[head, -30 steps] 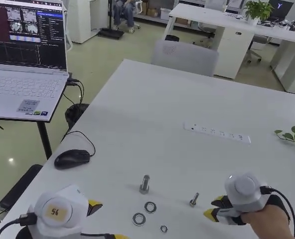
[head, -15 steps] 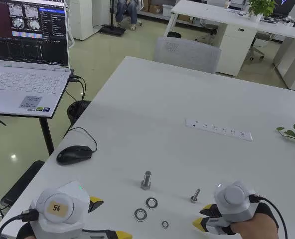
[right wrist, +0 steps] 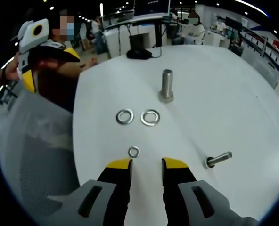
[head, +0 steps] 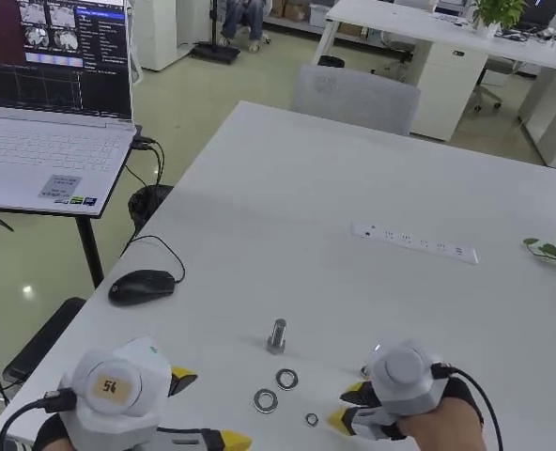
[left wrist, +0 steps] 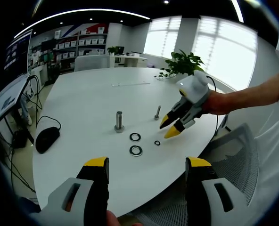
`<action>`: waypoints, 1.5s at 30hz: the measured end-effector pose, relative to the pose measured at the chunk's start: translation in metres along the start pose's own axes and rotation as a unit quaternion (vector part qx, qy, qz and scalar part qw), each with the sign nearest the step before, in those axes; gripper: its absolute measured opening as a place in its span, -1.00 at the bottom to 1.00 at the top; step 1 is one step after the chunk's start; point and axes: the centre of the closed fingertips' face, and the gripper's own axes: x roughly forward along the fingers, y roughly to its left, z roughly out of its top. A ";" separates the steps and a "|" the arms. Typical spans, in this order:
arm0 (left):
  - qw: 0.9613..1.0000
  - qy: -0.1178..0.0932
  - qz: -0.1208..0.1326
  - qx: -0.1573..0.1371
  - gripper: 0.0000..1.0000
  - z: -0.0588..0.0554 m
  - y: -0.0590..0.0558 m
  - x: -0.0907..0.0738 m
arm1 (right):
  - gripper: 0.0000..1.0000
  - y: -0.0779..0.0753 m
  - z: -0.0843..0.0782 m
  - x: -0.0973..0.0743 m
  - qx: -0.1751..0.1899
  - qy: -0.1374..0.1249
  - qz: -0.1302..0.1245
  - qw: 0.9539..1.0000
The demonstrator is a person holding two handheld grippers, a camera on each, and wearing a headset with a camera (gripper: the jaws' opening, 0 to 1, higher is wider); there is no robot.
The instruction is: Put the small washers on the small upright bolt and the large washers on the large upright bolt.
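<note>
White table (head: 287, 216) bearing loose washers.
Large washers (head: 286, 379) and small washer (head: 311, 419) are seen flat between large bolt (head: 277, 335) and right gripper (right wrist: 146, 163), small bolt (right wrist: 218, 159) beside it; its jaws are held narrow, empty, while left gripper (left wrist: 147, 162) jaws are spread wide.
</note>
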 end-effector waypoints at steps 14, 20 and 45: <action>1.000 0.001 -0.004 0.001 0.30 0.000 -0.002 0.001 | -0.49 0.020 0.003 0.022 -0.066 0.035 0.033 0.997; 1.000 0.000 -0.001 0.000 0.30 0.001 0.001 0.000 | -0.54 0.021 -0.002 0.026 -0.122 0.055 0.032 0.991; 1.000 -0.002 -0.002 0.000 0.30 0.004 0.002 0.002 | -0.72 0.018 -0.002 0.024 -0.106 0.039 0.015 0.994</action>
